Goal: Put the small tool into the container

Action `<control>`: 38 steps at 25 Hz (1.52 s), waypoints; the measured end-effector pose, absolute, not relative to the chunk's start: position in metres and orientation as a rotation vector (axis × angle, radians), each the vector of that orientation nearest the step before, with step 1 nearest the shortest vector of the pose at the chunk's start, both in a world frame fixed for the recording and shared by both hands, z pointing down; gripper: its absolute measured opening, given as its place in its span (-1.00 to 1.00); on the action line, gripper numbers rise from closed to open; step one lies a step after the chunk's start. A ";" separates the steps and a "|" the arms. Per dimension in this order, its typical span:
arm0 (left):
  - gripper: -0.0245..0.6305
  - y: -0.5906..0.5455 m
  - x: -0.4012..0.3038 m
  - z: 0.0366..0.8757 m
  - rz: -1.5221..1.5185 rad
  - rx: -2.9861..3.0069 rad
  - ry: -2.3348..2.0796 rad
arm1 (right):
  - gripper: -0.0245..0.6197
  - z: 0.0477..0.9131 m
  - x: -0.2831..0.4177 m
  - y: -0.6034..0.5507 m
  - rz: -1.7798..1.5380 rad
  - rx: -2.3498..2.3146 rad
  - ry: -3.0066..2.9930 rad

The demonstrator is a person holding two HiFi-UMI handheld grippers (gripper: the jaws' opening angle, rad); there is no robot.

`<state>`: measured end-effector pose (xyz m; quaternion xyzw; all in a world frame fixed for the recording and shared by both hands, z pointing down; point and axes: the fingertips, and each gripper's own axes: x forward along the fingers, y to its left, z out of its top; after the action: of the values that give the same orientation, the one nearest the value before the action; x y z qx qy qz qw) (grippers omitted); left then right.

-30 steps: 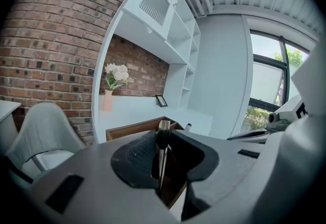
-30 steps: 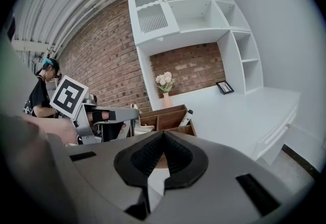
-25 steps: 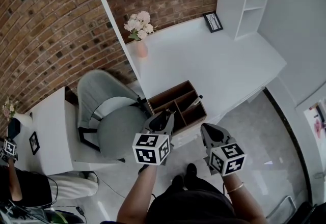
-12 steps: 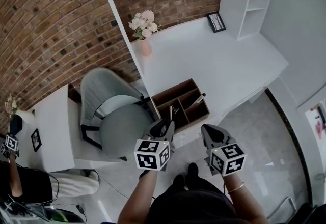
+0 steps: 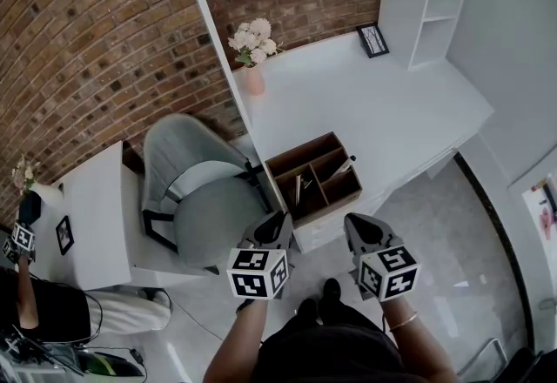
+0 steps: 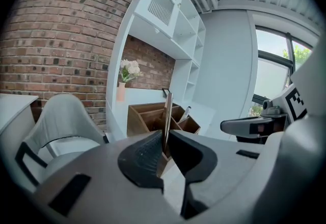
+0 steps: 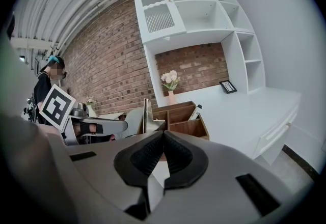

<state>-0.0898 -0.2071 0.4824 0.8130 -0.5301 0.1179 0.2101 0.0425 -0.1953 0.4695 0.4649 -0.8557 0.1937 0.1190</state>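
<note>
A wooden compartment container [image 5: 301, 147] stands at the near edge of the white desk [image 5: 374, 103]. My left gripper [image 5: 278, 223] hovers just short of it, over the floor, shut on a thin flat small tool [image 6: 167, 114] that sticks up from the jaws. The same tool [image 7: 146, 114] shows in the right gripper view, in front of the container [image 7: 179, 116]. My right gripper [image 5: 354, 225] hangs beside the left one, shut with nothing between its pads. A white marker-like item [image 5: 345, 166] lies in the container's right compartment.
A grey chair [image 5: 200, 198] stands left of the container, close to the left gripper. A pink vase with flowers [image 5: 252, 68] and a picture frame [image 5: 373, 39] stand at the desk's back. Another person [image 5: 35, 312] sits at lower left by a small white table [image 5: 91, 216].
The left gripper has drawn back and down slightly from the container, with the tool still in it. The right gripper has hardly moved. The desk sits a little higher in the head view.
</note>
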 end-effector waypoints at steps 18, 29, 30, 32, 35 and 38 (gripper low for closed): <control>-0.90 -0.173 -0.102 0.479 0.305 2.273 -1.457 | -0.91 0.464 0.029 -0.165 0.537 1.375 -2.517; -0.90 -0.163 -0.110 0.469 0.288 2.300 -1.461 | -0.91 0.455 0.027 -0.157 0.494 1.425 -2.519; -0.90 -0.162 -0.111 0.468 0.286 2.301 -1.463 | -0.91 0.454 0.027 -0.157 0.492 1.430 -2.521; -0.90 -0.162 -0.112 0.466 0.281 2.304 -1.467 | -0.91 0.453 0.027 -0.157 0.488 1.437 -2.525; -0.90 -0.162 -0.113 0.463 0.272 2.305 -1.474 | -0.91 0.449 0.028 -0.157 0.479 1.446 -2.534; -0.90 -0.162 -0.114 0.460 0.264 2.305 -1.481 | -0.91 0.447 0.029 -0.156 0.473 1.452 -2.540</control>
<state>-0.1138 -0.1619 0.4601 0.8218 -0.5277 0.0940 0.1933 0.0288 -0.1564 0.4466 0.4880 -0.8537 0.1588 0.0890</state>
